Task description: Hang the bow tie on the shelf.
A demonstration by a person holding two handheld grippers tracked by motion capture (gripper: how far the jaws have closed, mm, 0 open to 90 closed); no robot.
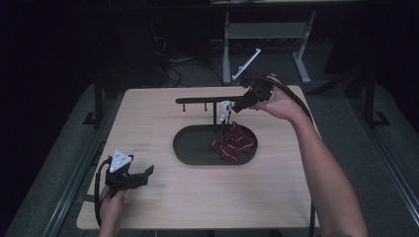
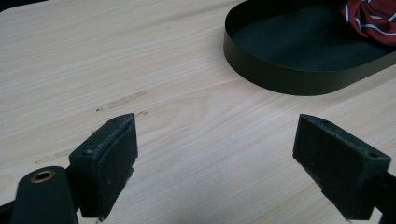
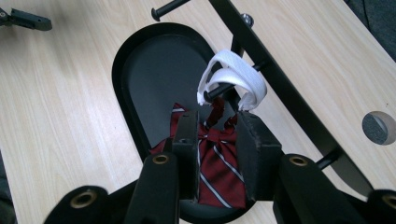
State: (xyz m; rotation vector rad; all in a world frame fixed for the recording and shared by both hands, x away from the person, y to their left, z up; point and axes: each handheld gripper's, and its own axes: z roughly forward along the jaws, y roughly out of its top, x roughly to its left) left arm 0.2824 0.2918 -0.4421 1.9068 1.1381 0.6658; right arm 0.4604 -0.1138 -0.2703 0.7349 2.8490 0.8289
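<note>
The right gripper (image 3: 215, 140) is narrowed around the knot of a red striped bow tie (image 1: 233, 143), whose white strap (image 3: 232, 81) loops over a peg of the black rack (image 1: 205, 100) above the oval tray (image 1: 190, 148). The left gripper (image 1: 143, 174) rests wide open on the surface (image 1: 163, 197), holding nothing. A careless pull could slip the strap off the peg or tip the rack. I can read no writing anywhere.
</note>
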